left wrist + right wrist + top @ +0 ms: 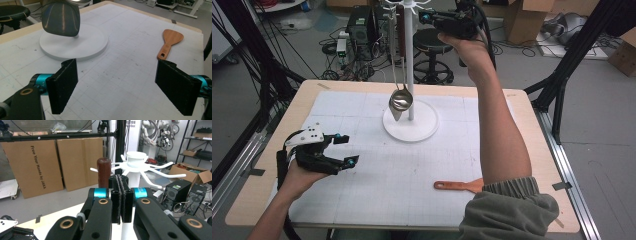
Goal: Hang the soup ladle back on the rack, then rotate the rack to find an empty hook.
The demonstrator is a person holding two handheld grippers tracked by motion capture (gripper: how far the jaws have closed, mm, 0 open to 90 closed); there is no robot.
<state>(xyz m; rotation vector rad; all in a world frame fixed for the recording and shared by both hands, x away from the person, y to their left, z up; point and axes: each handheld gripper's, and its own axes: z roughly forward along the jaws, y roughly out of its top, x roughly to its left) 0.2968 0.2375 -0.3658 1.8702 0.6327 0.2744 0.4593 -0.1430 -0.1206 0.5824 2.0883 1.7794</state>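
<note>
Utensils on the white rack are what we are working with: a steel ladle and a spatula with a dark red-brown handle hang from its hooks, dangling over the round base that sits toward the far edge of the table, about midway along it. A wooden spatula lies flat near the near edge, right of centre, part-hidden by our right sleeve. Our right gripper is raised to the top of the rack, just beside the hook ring, and in the right gripper view its jaws are pressed flat together with nothing between them; the red-brown handle stands just to their left, apart from them. Our left gripper rests low over the near left part of the table, its jaws spread wide and empty, facing the base and the wooden spatula. We judge that we are between hangings: two utensils up, one left on the table. Next, we think, the right gripper must come away from the hooks without knocking the hanging pieces, then one gripper must open over the wooden spatula's handle and clamp it so the hole at its end stays free for a hook.
</note>
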